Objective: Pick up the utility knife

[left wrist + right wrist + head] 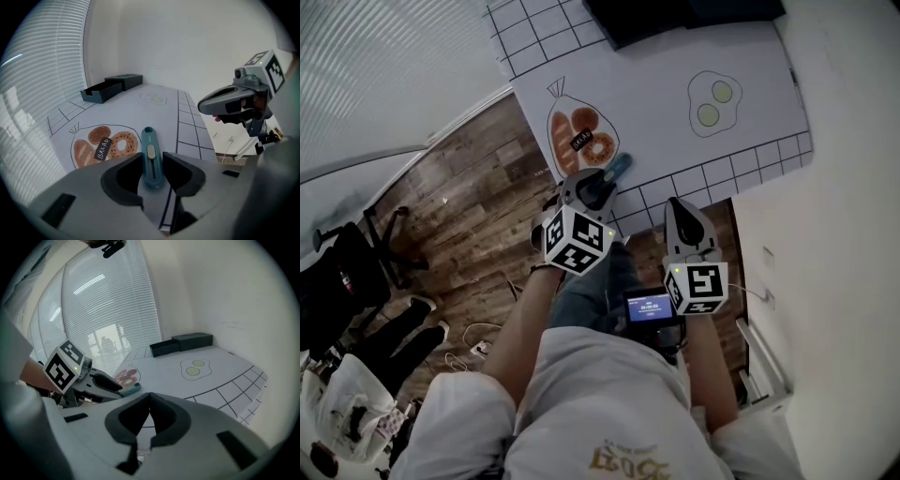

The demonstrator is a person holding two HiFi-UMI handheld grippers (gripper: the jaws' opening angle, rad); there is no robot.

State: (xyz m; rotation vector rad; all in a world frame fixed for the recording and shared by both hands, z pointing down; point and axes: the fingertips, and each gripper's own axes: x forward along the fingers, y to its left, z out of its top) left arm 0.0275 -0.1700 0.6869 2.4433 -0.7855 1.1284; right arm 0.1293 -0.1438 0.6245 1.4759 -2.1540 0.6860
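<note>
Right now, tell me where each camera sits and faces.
Head view: on the person's head, steeply down at the table; forearms, left gripper and right gripper show.
Left gripper view: on the left gripper, facing along the table at the utility knife between its fingers.
Right gripper view: on the right gripper, facing across the table; fingers together.
Shared: both gripper views show the black boxes and drawn eggs.

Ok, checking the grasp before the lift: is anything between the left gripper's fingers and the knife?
Nothing visible does. The knife sits right between the left gripper's fingers, which flank both its sides. The right gripper hangs off to one side, clear of it.
</note>
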